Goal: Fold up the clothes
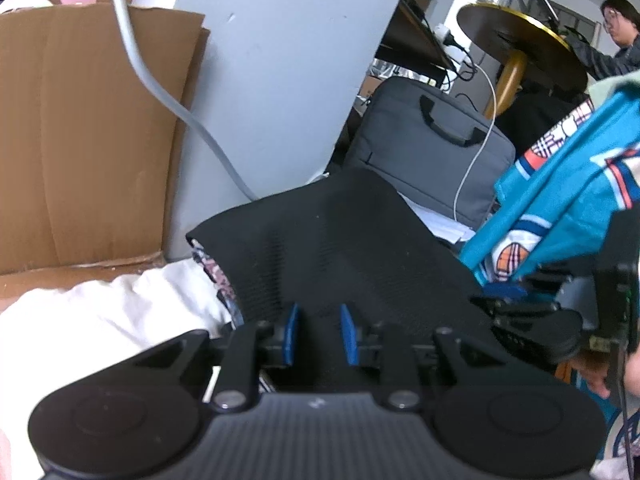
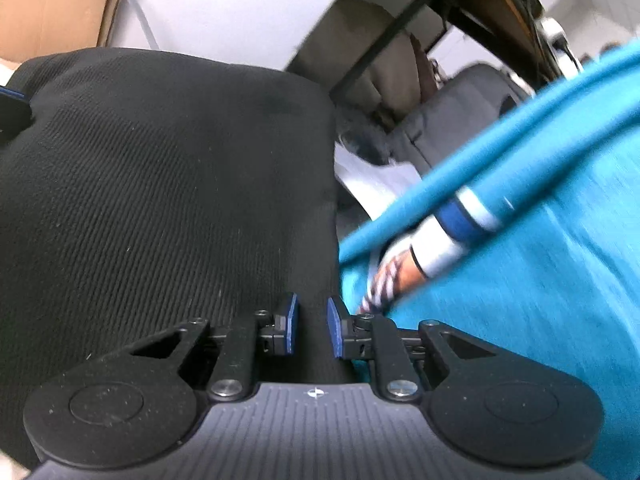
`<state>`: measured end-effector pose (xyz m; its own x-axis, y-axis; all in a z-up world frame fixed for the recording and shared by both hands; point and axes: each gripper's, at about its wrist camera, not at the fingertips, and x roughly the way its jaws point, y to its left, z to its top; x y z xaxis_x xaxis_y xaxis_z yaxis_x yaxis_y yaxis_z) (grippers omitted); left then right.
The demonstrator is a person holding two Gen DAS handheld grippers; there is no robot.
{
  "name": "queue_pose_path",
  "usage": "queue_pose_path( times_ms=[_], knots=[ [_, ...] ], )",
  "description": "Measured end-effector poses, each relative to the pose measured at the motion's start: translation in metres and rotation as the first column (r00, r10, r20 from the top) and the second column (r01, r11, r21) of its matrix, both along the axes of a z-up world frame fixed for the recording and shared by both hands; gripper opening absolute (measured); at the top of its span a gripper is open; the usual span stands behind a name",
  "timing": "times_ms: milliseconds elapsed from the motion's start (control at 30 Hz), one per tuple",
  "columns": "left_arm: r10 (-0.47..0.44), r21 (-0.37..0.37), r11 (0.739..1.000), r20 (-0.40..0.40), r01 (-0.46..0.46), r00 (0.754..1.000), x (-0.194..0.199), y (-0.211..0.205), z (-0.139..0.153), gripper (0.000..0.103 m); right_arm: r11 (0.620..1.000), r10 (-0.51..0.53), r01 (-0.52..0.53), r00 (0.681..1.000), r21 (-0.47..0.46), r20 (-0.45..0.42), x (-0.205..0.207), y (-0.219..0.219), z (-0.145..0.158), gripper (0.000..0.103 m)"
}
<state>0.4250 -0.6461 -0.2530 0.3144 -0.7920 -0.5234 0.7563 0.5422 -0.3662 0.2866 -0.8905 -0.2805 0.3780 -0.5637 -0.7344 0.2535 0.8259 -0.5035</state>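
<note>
A black ribbed garment (image 1: 340, 248) is stretched out in front of both grippers and fills the left of the right wrist view (image 2: 168, 184). My left gripper (image 1: 320, 332) is shut on its near edge, with the cloth running between the blue pads. My right gripper (image 2: 312, 330) is shut on the same garment's edge further along, and its body shows at the right of the left wrist view (image 1: 520, 296). A teal basketball-print garment (image 1: 568, 184) hangs beside the right gripper, blurred in the right wrist view (image 2: 520, 220).
White cloth (image 1: 100, 320) lies at lower left beside a cardboard box (image 1: 88, 140). A grey cable (image 1: 160, 84) crosses a pale panel. Behind are a grey laptop bag (image 1: 432, 148), a round gold-edged table (image 1: 520, 48) and a person (image 1: 620, 40).
</note>
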Motion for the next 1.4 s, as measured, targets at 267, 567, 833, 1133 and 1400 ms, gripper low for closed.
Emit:
queue_pose_path(
  times_ms=[267,567,833,1133,1400],
  knots=[
    [-0.010,0.015,1.000,-0.036,0.011,0.999,-0.006,0.029,-0.003,0.024,0.990,-0.109,0.111,0.994,0.092,-0.024,-0.025,0.021,0.024,0.024],
    [-0.040,0.058,0.998,0.005,0.040,0.999,-0.001,0.092,0.023,0.027,0.943,-0.262,0.262,0.965,0.205,-0.027,-0.058,0.056,0.058,0.043],
    [-0.085,0.144,0.987,0.059,0.076,0.995,-0.009,0.181,0.049,0.043,0.870,-0.377,0.343,0.926,0.355,0.031,-0.097,0.107,0.086,0.059],
    [0.051,0.245,0.968,0.051,-0.062,0.997,-0.048,0.291,0.068,0.058,0.852,-0.345,0.238,0.925,0.467,0.158,-0.138,0.135,0.124,0.077],
    [0.145,0.239,0.959,0.037,-0.150,0.989,-0.119,0.344,0.119,0.063,0.850,-0.300,0.125,0.913,0.511,0.277,-0.189,0.168,0.191,0.088]
  ],
)
